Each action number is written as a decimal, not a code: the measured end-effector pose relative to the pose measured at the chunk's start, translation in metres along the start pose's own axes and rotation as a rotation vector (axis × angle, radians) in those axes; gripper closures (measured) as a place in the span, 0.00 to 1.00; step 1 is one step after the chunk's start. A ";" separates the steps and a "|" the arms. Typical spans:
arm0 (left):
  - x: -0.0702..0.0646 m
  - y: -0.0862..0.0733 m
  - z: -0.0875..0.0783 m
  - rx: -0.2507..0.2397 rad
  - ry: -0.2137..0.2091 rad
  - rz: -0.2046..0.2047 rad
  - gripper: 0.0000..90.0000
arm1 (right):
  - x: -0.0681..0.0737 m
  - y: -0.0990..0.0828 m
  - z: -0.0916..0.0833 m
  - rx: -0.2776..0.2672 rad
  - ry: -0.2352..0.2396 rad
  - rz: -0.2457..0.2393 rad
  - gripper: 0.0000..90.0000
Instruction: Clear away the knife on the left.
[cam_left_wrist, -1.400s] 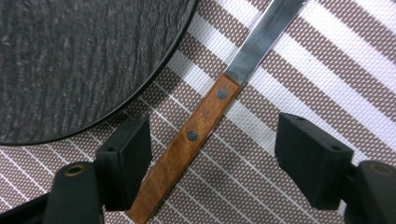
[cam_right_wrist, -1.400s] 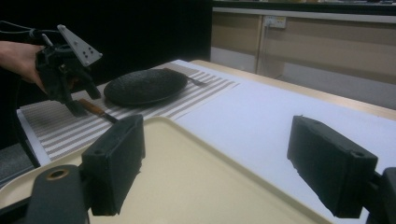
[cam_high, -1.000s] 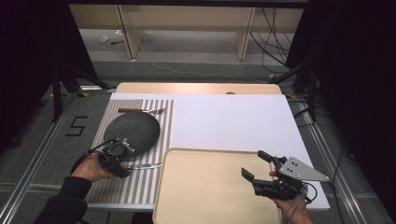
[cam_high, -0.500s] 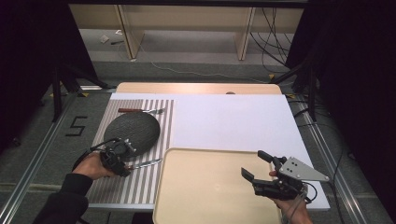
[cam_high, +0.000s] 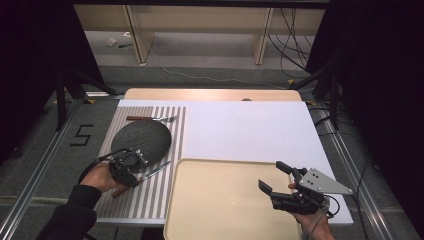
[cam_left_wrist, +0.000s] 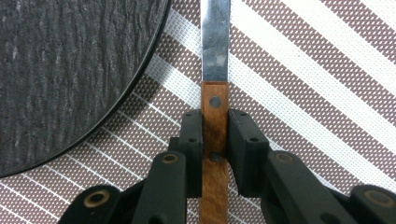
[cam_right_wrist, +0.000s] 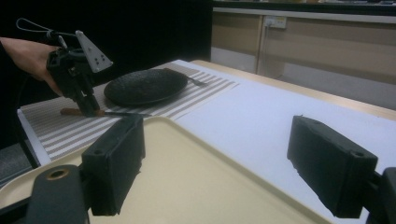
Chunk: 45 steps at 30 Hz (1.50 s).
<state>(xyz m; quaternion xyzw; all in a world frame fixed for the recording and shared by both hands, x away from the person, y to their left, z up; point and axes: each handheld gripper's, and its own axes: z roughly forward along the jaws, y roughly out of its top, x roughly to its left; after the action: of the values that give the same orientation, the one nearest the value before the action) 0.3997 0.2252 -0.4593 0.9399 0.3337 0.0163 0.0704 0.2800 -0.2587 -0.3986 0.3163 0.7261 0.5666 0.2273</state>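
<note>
The counter (cam_high: 250, 125), covered by a white sheet, stretches ahead of both tools. A beige tray (cam_high: 220, 200) lies between them at the near edge; the right tool (cam_high: 274, 179) hangs above the tray's right part with its jaws spread wide and nothing between them. In the right gripper view the tray's pale floor runs out beneath those two black jaws, and the left tool (cam_right_wrist: 88, 109) stands far off to the left, pointing down at the mat.

The striped placemat (cam_high: 150, 195) lies under the left tool (cam_high: 135, 176). On it, just ahead and to the left of that tool, sits a dark, round slate plate (cam_left_wrist: 70, 70). Beyond the plate, at the mat's far edge, lies a fork (cam_high: 150, 118) with a brown handle.

The knife (cam_left_wrist: 215, 102) lies on the mat directly in line with the left tool, beside the plate's rim. The left tool's jaws are closed against both sides of its wooden, riveted handle, and the steel blade runs straight ahead from them.
</note>
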 end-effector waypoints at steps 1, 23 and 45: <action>0.000 0.000 0.000 0.000 -0.001 -0.003 0.85 | 0.000 0.000 0.000 0.000 0.000 0.000 0.22; -0.017 0.009 -0.029 -0.249 -0.189 -0.172 0.85 | 0.000 0.000 -0.001 -0.003 -0.004 0.002 0.22; -0.060 0.026 -0.044 -0.437 -0.336 -0.192 0.85 | 0.000 0.000 -0.001 -0.005 -0.003 0.002 0.22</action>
<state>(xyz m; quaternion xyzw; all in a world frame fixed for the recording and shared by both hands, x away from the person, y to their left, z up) 0.3656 0.1729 -0.4111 0.8561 0.3937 -0.0748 0.3264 0.2797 -0.2593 -0.3983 0.3172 0.7242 0.5681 0.2285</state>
